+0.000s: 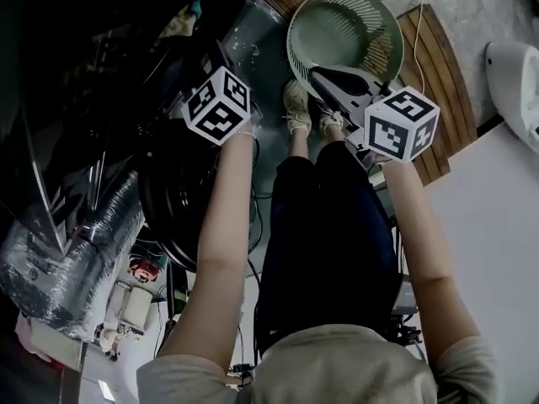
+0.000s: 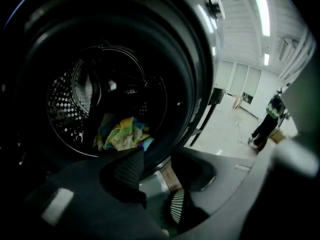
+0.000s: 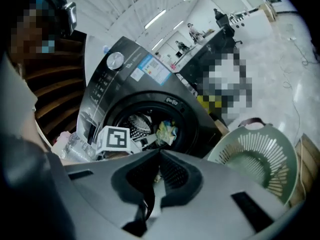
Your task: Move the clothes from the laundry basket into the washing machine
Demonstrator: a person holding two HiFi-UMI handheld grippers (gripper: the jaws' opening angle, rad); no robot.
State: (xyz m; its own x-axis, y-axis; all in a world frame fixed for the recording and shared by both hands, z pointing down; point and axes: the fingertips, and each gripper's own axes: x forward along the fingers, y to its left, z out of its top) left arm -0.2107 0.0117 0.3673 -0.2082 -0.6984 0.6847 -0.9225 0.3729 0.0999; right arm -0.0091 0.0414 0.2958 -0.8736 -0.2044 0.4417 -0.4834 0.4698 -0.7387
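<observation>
The washing machine (image 3: 120,84) is cased in dark, glossy panels, and its drum (image 2: 65,109) is made of shiny perforated metal. The clothes (image 2: 122,134) are seen as soft, crumpled cloth. The laundry basket (image 1: 337,23) is moulded in matt, slotted green plastic, and the boards (image 1: 434,66) beside it are of brown, grained wood.

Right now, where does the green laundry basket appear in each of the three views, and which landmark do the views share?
Head view: the green laundry basket is at top centre.
Left gripper view: it is not in this picture.
Right gripper view: it is at lower right, to the right of the machine's round opening.
Shared landmark: the washing machine, dark at upper left in the head view, filling the left gripper view, and in the middle of the right gripper view.
</observation>
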